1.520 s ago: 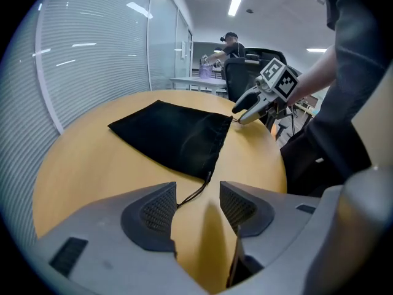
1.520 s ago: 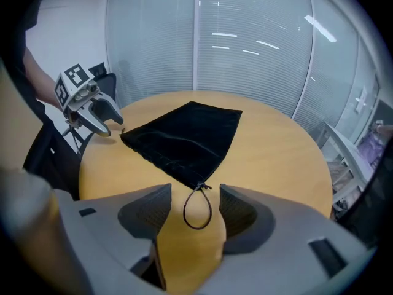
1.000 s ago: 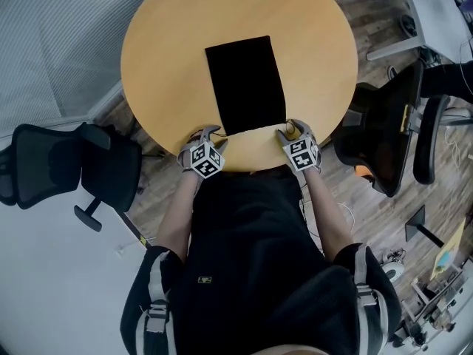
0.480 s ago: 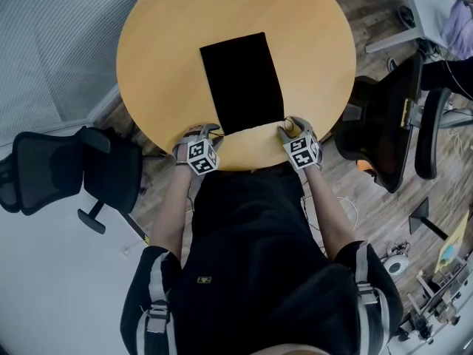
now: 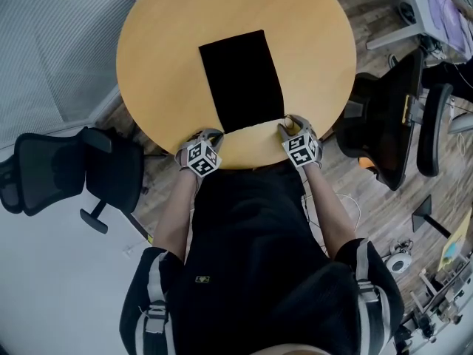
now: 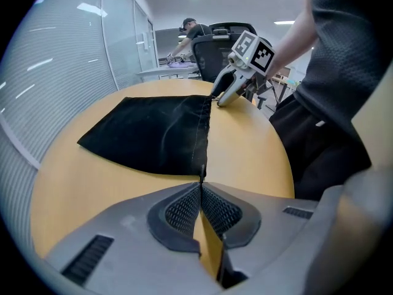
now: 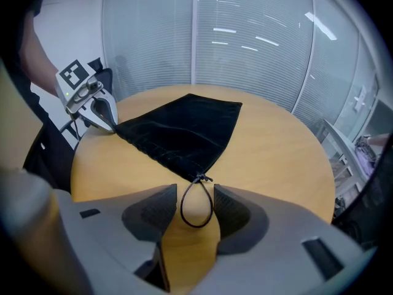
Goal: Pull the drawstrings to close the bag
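Left gripper (image 6: 201,186): I have its mesh pads pinched on the thin dark cord (image 6: 202,172) | right gripper (image 7: 196,198): jaws apart, just closing, oval cord loop (image 7: 183,211) between them unpressed | flat black rectangular cloth bag (image 5: 242,80): just ahead of both, on the round wooden table (image 5: 162,43)

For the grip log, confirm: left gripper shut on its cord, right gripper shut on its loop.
Not the right gripper: its jaws have just been closing but stand apart, the loop between them unclamped, as the right gripper view shows. The left gripper is shut on its cord.
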Action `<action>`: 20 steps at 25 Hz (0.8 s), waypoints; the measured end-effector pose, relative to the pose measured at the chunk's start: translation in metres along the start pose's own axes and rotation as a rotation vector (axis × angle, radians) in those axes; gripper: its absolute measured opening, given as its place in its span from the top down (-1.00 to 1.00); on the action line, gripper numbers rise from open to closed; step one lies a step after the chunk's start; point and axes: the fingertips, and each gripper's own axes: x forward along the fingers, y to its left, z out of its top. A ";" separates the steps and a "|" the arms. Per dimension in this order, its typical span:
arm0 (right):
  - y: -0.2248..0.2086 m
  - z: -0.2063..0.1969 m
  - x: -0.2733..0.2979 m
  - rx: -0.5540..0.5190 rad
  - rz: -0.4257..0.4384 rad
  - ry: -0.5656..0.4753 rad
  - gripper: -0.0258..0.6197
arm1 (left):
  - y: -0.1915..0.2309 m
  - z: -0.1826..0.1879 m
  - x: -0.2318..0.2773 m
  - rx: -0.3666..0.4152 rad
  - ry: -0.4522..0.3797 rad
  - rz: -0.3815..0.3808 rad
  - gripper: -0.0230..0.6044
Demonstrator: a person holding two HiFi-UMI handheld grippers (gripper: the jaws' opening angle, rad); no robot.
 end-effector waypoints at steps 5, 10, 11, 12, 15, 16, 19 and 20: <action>0.001 0.001 0.001 -0.006 0.002 0.002 0.17 | 0.002 0.000 0.000 -0.081 0.022 -0.009 0.87; -0.005 0.000 0.001 0.043 -0.005 0.006 0.17 | 0.005 0.002 -0.004 -0.198 0.013 0.045 0.88; -0.007 0.000 0.001 0.060 -0.009 0.012 0.21 | 0.006 0.001 -0.006 -0.221 0.011 0.060 0.88; -0.009 -0.001 0.000 0.071 -0.014 0.020 0.35 | 0.006 0.001 -0.008 -0.243 0.008 0.075 0.88; -0.013 -0.004 0.001 0.067 -0.015 0.044 0.72 | 0.008 0.000 -0.013 -0.292 0.000 0.103 0.88; -0.013 -0.006 0.000 0.060 -0.013 0.051 0.73 | 0.008 0.000 -0.014 -0.301 -0.001 0.111 0.88; -0.013 -0.006 -0.001 0.027 -0.005 0.053 0.73 | 0.011 0.002 -0.016 -0.330 -0.006 0.140 0.88; -0.013 -0.004 -0.003 0.017 -0.005 0.046 0.73 | 0.013 0.003 -0.018 -0.346 -0.018 0.150 0.88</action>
